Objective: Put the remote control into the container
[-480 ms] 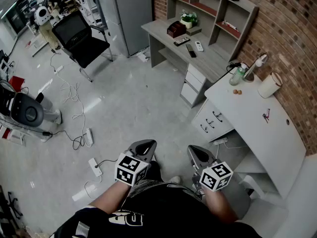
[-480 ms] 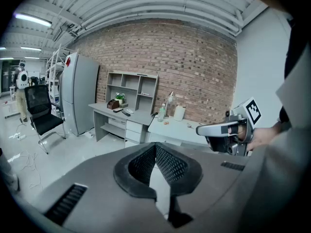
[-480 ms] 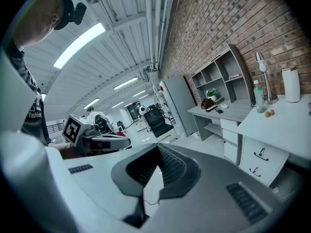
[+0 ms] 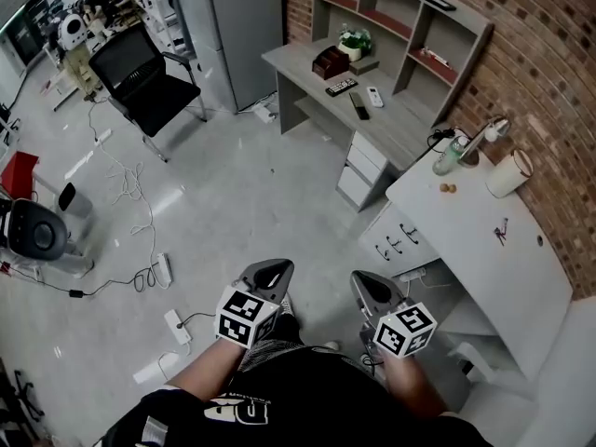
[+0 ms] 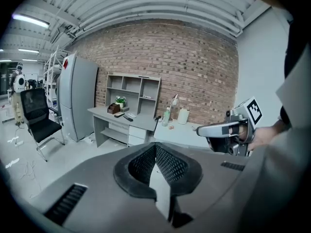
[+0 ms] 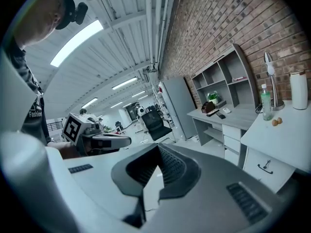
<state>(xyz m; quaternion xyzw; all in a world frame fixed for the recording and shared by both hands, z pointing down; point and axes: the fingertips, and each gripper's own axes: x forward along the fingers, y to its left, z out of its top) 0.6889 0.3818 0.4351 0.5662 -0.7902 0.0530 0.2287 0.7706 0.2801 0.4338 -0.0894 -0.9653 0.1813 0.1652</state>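
Claws: left gripper (image 4: 271,270) is closed, pads together, nothing between them. Right gripper (image 4: 366,281) is the same, jaws fully together and empty. Neither touches anything. The person holds both low and side by side, noses tipped slightly down. Each gripper view shows the other gripper alongside.

Landmark is the grey desk (image 4: 307,74) against the brick wall. Both grippers are well apart from it, with open floor between.

Task items are all on the desk top:
- black remote control (image 4: 342,86), with buttons, lies flat around the middle of the desk
- dark slim remote (image 4: 359,101) is just beside it, toward the desk's drawer end
- white remote (image 4: 373,90) is next to those two, closer to the desk's back
- dark brown container (image 4: 330,60) is at the back of the desk, near the black remote control but apart from it, with a potted plant (image 4: 355,38) just beside it

All three remotes are outside the container. I can't tell from here what is inside it.

Shelf unit (image 4: 410,26) stands on the back of the desk. White counter (image 4: 484,250) butts up to the drawer end and carries a bottle (image 4: 448,155) and a paper roll (image 4: 509,169). Grey locker (image 4: 237,26) stands just beside the opposite end, with an office chair (image 4: 140,73) further out on the floor past it.
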